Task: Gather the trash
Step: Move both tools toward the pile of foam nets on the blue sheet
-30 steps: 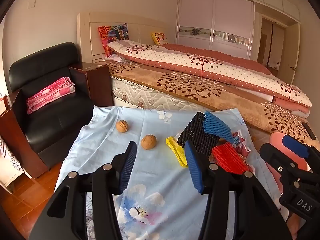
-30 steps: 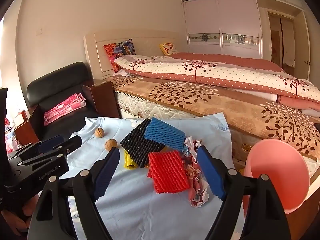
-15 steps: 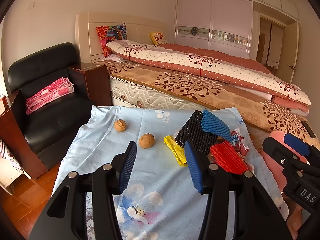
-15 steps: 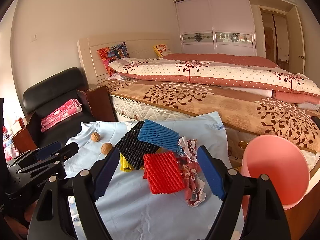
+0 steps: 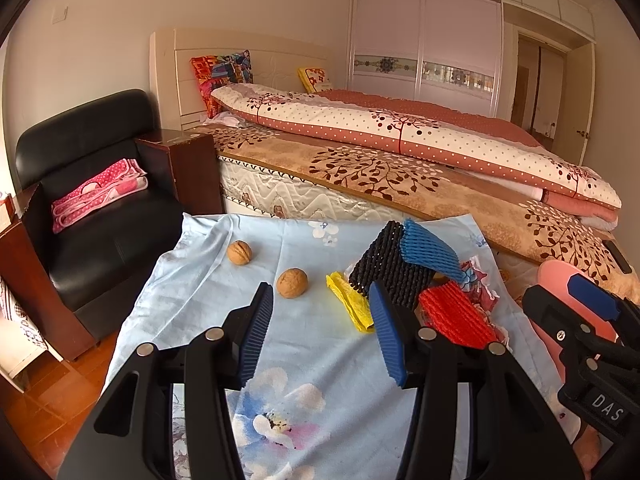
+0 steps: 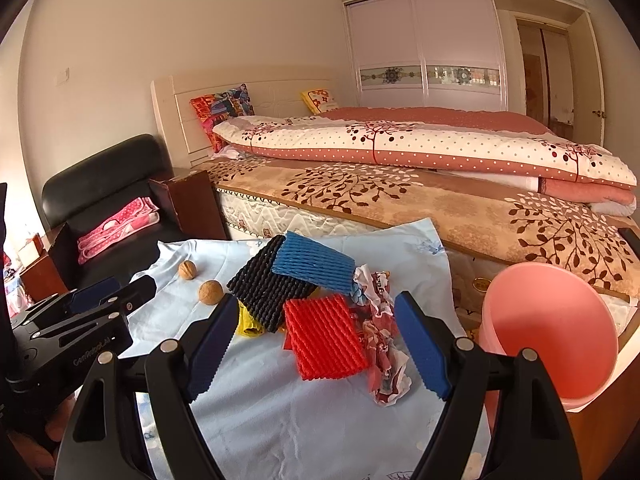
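Claws (image 5: pixel 320 332) (image 6: pixel 316 344) (both spread, empty) hover over foam nets (image 6: pixel 326 336).

A home bedroom: made-up bed (image 6: pixel 400 152) (patterned quilt), sliding wardrobe (image 6: pixel 424 48), black armchair (image 5: pixel 88 168).

Bedroom, beige walls (image 5: pixel 100 20). Bed (image 5: pixel 400 184) with cream headboard (image 5: pixel 180 64), floral quilt (image 5: pixel 400 140). Black leather armchair (image 5: pixel 88 168) left holding pink towel (image 5: pixel 100 192). Dark wood nightstand (image 5: pixel 188 168). White sliding wardrobe (image 5: pixel 424 44). Orange wood floor (image 5: pixel 40 400). Warm daylight.
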Demonstrator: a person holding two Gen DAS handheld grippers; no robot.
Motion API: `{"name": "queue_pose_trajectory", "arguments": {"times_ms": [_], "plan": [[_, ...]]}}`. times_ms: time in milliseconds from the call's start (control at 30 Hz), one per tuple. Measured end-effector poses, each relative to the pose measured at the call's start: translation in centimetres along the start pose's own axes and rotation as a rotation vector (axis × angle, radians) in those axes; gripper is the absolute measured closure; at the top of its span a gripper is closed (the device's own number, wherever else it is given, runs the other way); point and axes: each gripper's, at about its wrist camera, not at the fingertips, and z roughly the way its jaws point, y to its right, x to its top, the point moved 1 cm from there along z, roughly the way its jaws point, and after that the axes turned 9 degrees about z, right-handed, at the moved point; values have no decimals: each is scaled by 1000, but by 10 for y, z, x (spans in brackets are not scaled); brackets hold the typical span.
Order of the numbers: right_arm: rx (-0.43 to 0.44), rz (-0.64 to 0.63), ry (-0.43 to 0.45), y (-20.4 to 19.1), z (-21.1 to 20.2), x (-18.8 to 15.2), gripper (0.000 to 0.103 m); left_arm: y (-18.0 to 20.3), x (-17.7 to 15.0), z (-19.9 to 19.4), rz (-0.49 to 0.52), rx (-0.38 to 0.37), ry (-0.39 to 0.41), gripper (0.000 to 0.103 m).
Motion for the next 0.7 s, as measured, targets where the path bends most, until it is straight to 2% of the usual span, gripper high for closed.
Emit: {"name": "queue_pose_trajectory", "arguments": {"times_ms": [700], "plan": [[1, -4, -16, 4, 6, -8, 26, 6, 2, 4, 5, -1, -2, 52]]}}
